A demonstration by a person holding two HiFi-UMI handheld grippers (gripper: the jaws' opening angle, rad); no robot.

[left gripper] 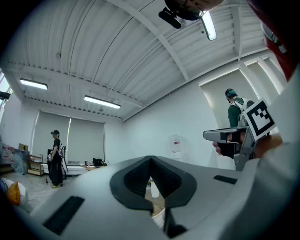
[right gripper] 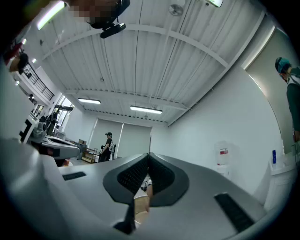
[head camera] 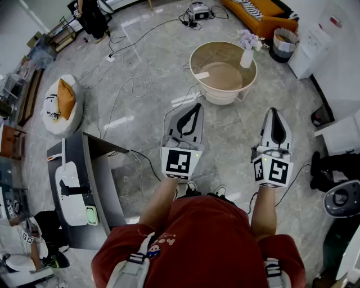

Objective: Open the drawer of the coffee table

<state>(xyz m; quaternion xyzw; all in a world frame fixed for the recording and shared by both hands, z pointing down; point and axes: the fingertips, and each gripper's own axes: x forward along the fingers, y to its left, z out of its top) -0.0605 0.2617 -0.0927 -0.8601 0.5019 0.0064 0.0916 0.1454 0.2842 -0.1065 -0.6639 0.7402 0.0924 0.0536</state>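
Note:
The coffee table (head camera: pixel 198 62) is round, with a beige top and a white base, and stands on the grey floor ahead of me. A white vase of flowers (head camera: pixel 247 53) and a white card (head camera: pixel 202 75) sit on it. I cannot make out its drawer from here. My left gripper (head camera: pixel 197 106) is held in the air short of the table's near rim, its jaws shut with nothing between them. The right gripper (head camera: pixel 274 110) hangs to the table's right and nearer me, shut and empty too. In the left gripper view the tips of the left gripper (left gripper: pixel 150 158) meet, with the table's rim (left gripper: pixel 158 216) showing below them. The right gripper (right gripper: pixel 149 154) shows its tips closed likewise.
A dark desk (head camera: pixel 98 185) carrying a white device stands at my left. A pouf with an orange cushion (head camera: pixel 66 98) lies beyond it. Cables (head camera: pixel 132 84) trail over the floor. An orange sofa (head camera: pixel 256 16), a basket (head camera: pixel 285 40) and a white cabinet (head camera: pixel 311 48) line the far right. A person (left gripper: pixel 56 158) stands far off.

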